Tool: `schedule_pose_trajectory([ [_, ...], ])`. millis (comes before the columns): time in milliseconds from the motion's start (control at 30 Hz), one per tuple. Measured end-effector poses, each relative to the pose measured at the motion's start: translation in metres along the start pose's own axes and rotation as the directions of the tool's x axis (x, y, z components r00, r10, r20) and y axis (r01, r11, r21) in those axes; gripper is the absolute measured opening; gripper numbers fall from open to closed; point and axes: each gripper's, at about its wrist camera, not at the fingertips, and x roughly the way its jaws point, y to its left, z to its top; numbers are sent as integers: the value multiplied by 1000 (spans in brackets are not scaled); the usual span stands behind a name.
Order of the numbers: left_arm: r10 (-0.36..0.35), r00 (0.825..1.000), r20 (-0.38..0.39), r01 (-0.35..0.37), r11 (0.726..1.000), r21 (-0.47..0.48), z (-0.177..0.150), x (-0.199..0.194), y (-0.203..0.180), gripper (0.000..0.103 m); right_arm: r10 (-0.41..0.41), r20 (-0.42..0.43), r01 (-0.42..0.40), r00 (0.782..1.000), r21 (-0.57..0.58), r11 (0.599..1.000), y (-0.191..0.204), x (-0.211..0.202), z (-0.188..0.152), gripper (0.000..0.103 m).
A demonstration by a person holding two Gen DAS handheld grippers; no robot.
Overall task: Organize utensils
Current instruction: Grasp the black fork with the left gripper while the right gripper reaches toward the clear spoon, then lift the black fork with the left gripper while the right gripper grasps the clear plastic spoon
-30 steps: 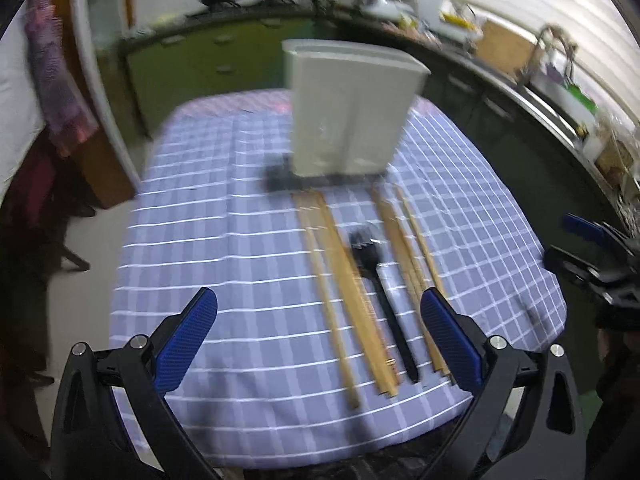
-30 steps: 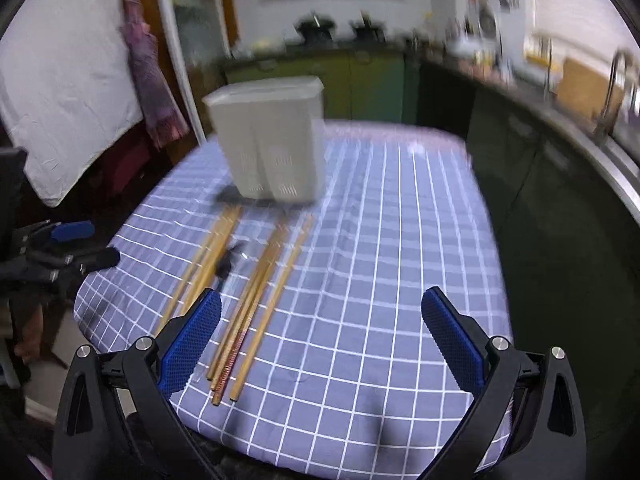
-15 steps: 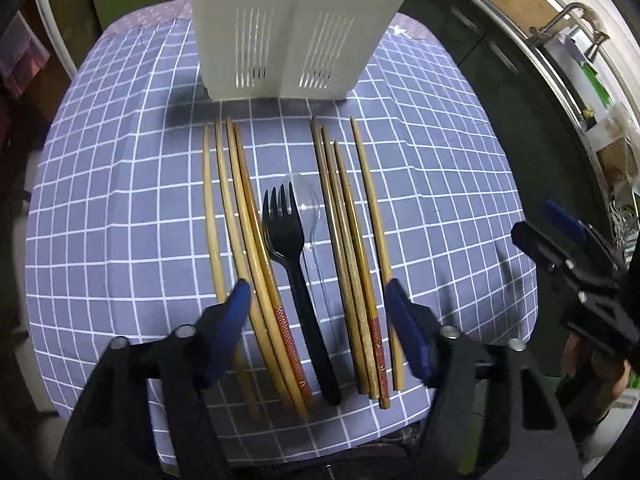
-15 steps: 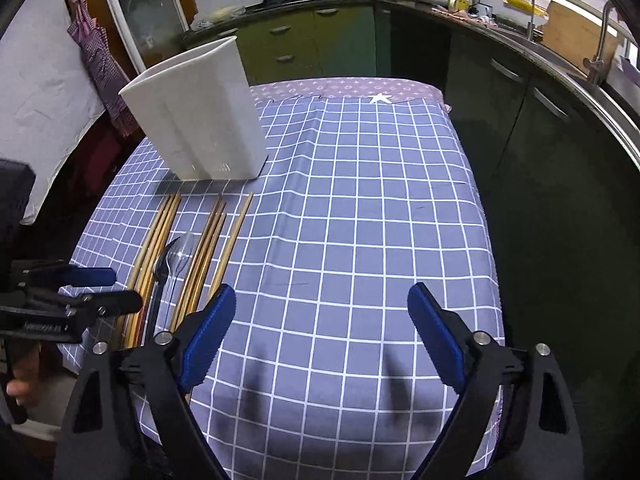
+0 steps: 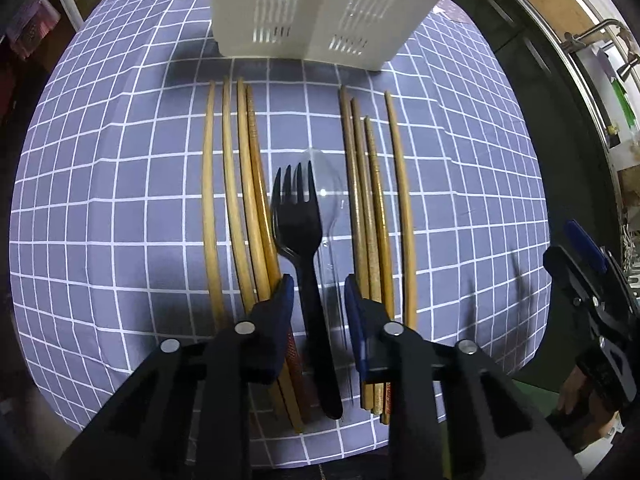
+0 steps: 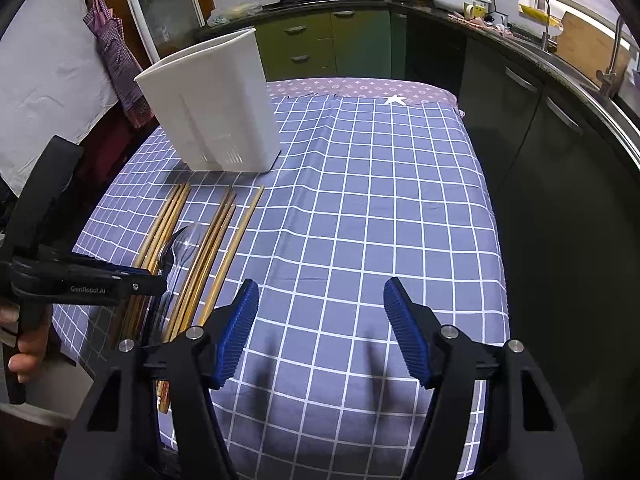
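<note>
- Left gripper point(image 5: 319, 292) sits low over the near edge of the table, its blue pads partly closed to either side of the black plastic fork point(image 5: 304, 248); a gap shows on both sides of the fork's handle, so the pads are not yet pressing it.
- Also between those pads lies the handle of a clear plastic spoon point(image 5: 328, 200), just right of the fork, with its bowl beside the fork's tines.
- Both utensils lie flat on the blue checked tablecloth point(image 5: 120, 200), heads pointing far toward the container and handles toward the near edge.
- Left of the fork, four wooden chopsticks point(image 5: 236, 200) lie roughly parallel; the innermost one touches the fork's left side.
- Right of the spoon, another four chopsticks point(image 5: 376, 200) lie side by side, the rightmost set a little apart from the other three.
- White slotted utensil holder point(image 5: 316, 12) stands upright at the far end of the rows, just beyond the chopstick tips, with vent slits low on its near wall.
- Right gripper point(image 6: 320, 312) hovers above bare cloth to the right of the utensils, fingers spread wide with nothing between them.
- From the right wrist view, the left gripper point(image 6: 158, 284) reaches in from the left over the fork and spoon, with the utensil holder point(image 6: 216, 120) beyond.
- Behind the table run green cabinets point(image 6: 320, 44) with pans on a stove.
</note>
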Motion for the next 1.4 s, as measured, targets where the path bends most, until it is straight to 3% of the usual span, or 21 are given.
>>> schedule_pose_trajectory([
  [67, -5, 1000, -4, 5, 1000, -3, 1, 2, 2, 15, 7, -2, -7, 1000, 1, 1000, 0, 1, -1, 65],
  [433, -17, 1000, -19, 17, 1000, -19, 9, 9, 7, 15, 8, -5, -8, 1000, -3, 1000, 1, 1, -2, 65],
  [600, -35, 999, -19, 34, 999, -5, 8, 9, 6, 9, 14, -11, -14, 1000, -11, 1000, 3, 2, -2, 65],
  [833, -59, 998, 34, 58, 998, 23, 3, -13, 14, 9, 22, -38, -23, 999, -17, 1000, 9, 4, 1, 67],
  [967, -58, 992, 113, 55, 998, 28, -1, -38, 21, 9, 19, -103, -24, 994, -54, 998, 23, 12, 6, 77],
  [1133, -96, 972, 215, 94, 995, 18, -10, -73, 38, 9, 23, -170, -43, 985, -111, 993, 51, 26, 17, 77],
  [1233, -89, 949, 304, 87, 996, 21, -16, -98, 48, 9, 58, -233, -86, 971, -112, 990, 70, 39, 25, 75],
  [1400, -41, 893, 449, 29, 999, 34, -30, -134, 63, 9, 121, -352, -162, 928, -89, 983, 106, 64, 37, 45],
])
